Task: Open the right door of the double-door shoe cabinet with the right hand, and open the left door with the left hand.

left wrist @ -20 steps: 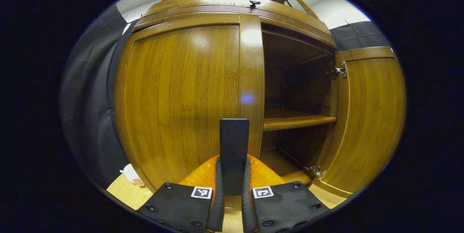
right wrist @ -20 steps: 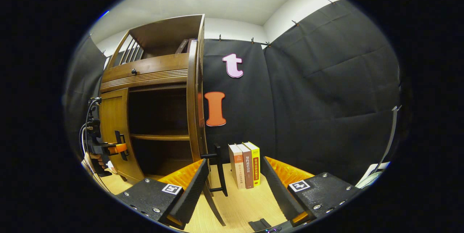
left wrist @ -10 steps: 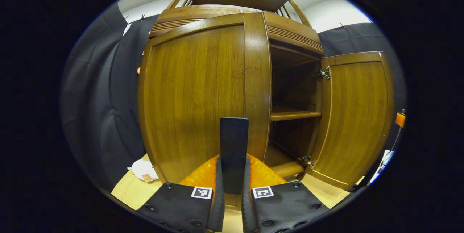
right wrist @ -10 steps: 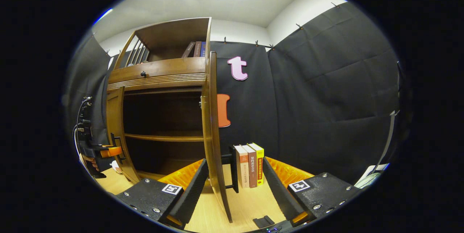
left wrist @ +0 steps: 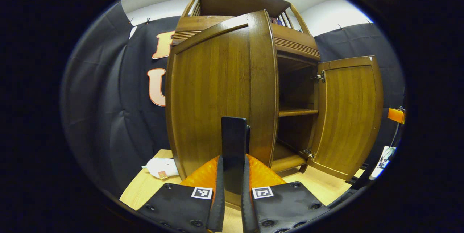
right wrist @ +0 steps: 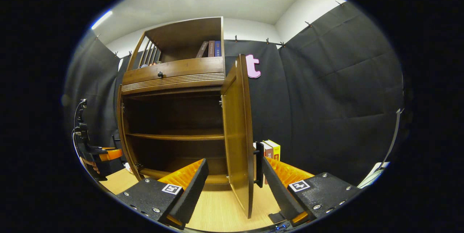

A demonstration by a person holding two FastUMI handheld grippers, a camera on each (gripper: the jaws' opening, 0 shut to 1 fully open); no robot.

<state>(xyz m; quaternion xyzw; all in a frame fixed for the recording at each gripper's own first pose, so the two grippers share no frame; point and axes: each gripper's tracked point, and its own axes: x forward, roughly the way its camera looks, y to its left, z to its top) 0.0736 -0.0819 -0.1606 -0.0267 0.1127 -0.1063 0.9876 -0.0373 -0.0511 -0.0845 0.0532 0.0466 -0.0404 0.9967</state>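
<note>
Left gripper view — left gripper (left wrist: 232, 204) clamped on upright handle (left wrist: 234, 153) | left door (left wrist: 217, 99) swung outward | right gripper (right wrist: 232, 186) apart

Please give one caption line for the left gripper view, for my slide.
Left gripper grips the left door's handle; right door already stands open.

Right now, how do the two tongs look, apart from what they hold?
Each tongs has two flat black plates with screws and a small square black-and-white marker on each plate, over ribbed orange parts: see the left tongs and the right tongs. In the right gripper view the left tongs appears far off, with an orange part, a dark body and thin cables rising from it.
</note>
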